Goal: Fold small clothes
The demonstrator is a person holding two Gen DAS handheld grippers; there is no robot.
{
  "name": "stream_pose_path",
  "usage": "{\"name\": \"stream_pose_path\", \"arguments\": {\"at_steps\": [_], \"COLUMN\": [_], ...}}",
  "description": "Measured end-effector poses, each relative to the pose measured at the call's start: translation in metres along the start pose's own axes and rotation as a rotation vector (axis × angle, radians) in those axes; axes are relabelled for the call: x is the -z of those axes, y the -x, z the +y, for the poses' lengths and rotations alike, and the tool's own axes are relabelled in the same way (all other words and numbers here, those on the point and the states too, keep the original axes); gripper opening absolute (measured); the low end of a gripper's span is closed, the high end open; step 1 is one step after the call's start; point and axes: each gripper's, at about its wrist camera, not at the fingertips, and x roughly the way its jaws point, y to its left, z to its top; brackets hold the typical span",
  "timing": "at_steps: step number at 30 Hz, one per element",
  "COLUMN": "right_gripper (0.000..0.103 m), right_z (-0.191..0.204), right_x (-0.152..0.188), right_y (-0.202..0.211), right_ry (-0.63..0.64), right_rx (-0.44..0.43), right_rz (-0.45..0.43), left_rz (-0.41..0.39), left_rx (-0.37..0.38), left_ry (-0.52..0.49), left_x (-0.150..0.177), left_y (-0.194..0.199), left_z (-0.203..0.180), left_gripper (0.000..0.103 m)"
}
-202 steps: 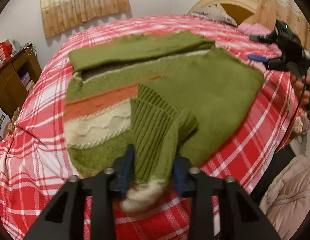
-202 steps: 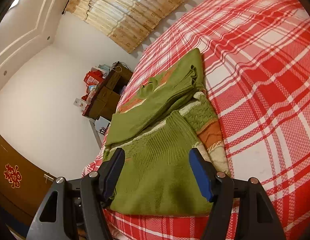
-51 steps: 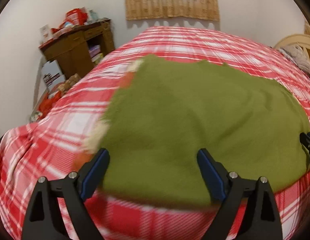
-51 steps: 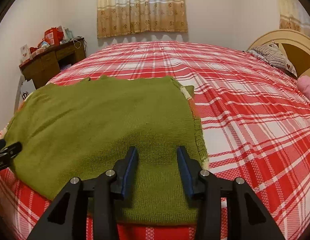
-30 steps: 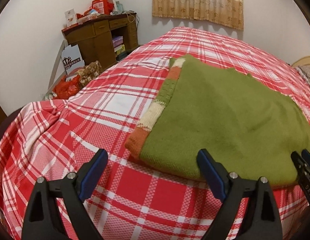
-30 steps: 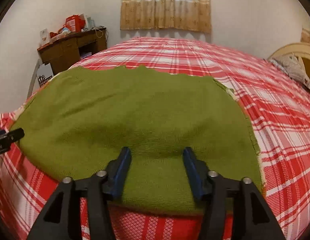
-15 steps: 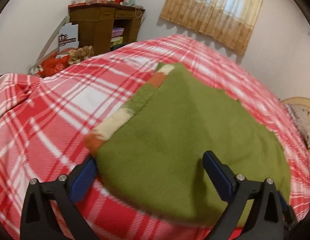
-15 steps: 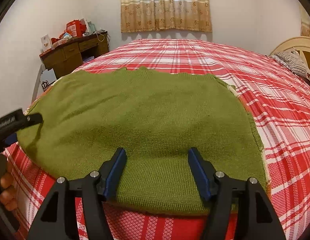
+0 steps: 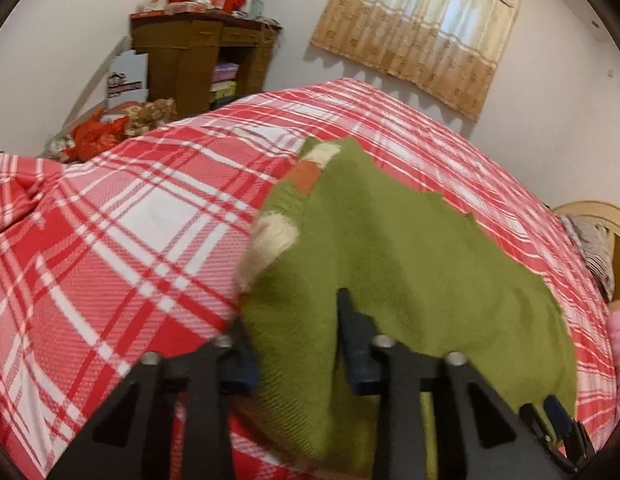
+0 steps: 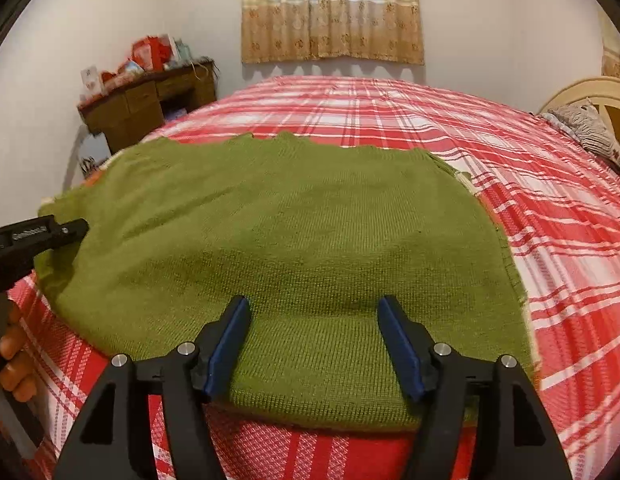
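Note:
A green knitted sweater [image 10: 294, 232] with orange and cream stripes lies folded on the red plaid bed [image 10: 549, 216]. In the left wrist view my left gripper [image 9: 294, 320] is shut on the sweater's near left corner [image 9: 409, 264], bunching the knit between its blue pads; the striped edge curls up beside it. My right gripper [image 10: 313, 340] is open, its fingers resting over the sweater's near edge. The left gripper also shows at the left edge of the right wrist view [image 10: 34, 236], held by a hand.
A wooden desk [image 9: 198, 60] with red bags and boxes stands by the wall beyond the bed's left side. Curtains [image 10: 329, 12] hang behind. The headboard and pillows [image 10: 585, 120] are at the right. Plaid bed surface surrounds the sweater.
My left gripper has moved in onto the sweater's left corner and closed on it, lifting the edge. My right gripper stays open over the near edge.

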Motion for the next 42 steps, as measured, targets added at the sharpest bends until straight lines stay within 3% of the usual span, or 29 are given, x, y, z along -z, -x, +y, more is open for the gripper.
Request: {"name": "stream_pose_path", "arguments": {"at_steps": [4, 8, 9, 13, 20, 23, 28, 30, 33, 38, 42], "right_gripper": [0.065, 0.057, 0.057, 0.058, 0.058, 0.057, 0.057, 0.059, 0.071, 0.072, 0.072], "right_z": [0.012, 0.036, 0.038, 0.037, 0.000, -0.029, -0.061, -0.055, -0.033, -0.001, 0.022], "right_x": [-0.008, -0.004, 0.003, 0.007, 0.012, 0.007, -0.028, -0.051, -0.083, -0.118, -0.126], "right_y": [0.028, 0.015, 0.001, 0.001, 0.013, 0.019, 0.017, 0.008, -0.018, -0.088, -0.118], "right_ry": [-0.017, 0.022, 0.012, 0.005, -0.126, -0.182, -0.301, -0.308, -0.265, -0.263, -0.184], "right_rx": [-0.097, -0.227, -0.238, -0.244, -0.355, -0.333, -0.431, -0.505, -0.584, -0.646, -0.628], "right_rz": [-0.101, -0.023, 0.034, 0.026, 0.027, 0.022, -0.005, -0.002, 0.039, 0.204, 0.253], "left_rz": [-0.025, -0.095, -0.117, -0.181, -0.131, -0.102, -0.068, -0.067, -0.063, -0.063, -0.057], "left_rx": [0.026, 0.005, 0.000, 0.032, 0.111, 0.119, 0.118, 0.129, 0.157, 0.180, 0.193], "left_ry": [-0.022, -0.152, -0.191, -0.388, -0.580, -0.590, -0.581, -0.573, -0.546, -0.531, -0.525], "left_x": [-0.008, -0.012, -0.011, -0.002, 0.025, 0.033, 0.041, 0.041, 0.039, 0.041, 0.042], "left_y": [0.013, 0.030, 0.033, 0.042, 0.028, 0.022, 0.016, 0.015, 0.017, 0.018, 0.017], "left_z": [-0.005, -0.032, -0.040, -0.081, -0.118, -0.117, -0.116, -0.114, -0.108, -0.106, -0.108], "left_gripper": [0.025, 0.024, 0.023, 0.023, 0.022, 0.022, 0.022, 0.022, 0.022, 0.022, 0.023]}}
